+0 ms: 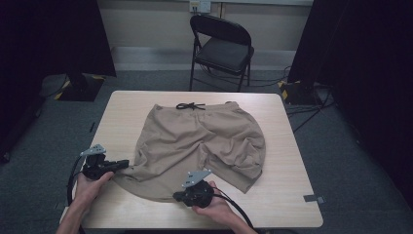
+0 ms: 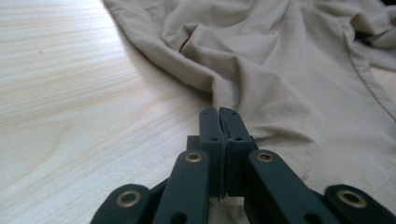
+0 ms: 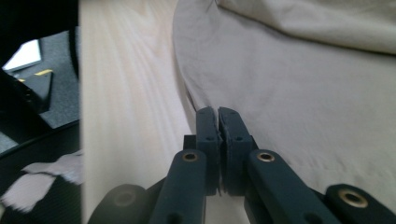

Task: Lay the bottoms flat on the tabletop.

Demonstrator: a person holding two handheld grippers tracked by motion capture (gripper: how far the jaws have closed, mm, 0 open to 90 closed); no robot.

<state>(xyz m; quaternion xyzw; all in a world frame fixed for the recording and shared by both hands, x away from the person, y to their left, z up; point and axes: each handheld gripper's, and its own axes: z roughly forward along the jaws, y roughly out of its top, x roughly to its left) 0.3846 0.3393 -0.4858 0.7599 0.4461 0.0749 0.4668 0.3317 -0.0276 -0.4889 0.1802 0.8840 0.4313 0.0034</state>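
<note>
Tan shorts [image 1: 199,144] lie spread across the middle of the table [image 1: 292,195], waistband toward the far edge. Left gripper [image 1: 127,163] is clamped on the hem at the near-left leg corner. Right gripper [image 1: 176,196] is pinched on the same leg's hem by the near edge.

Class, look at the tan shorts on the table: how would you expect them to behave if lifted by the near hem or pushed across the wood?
The tan shorts would probably drape and sag, since the cloth already lies in soft folds. Pushed, they would likely bunch rather than slide whole. Both the left gripper and the right gripper pinch only the hem, so the rest should hang.
</note>
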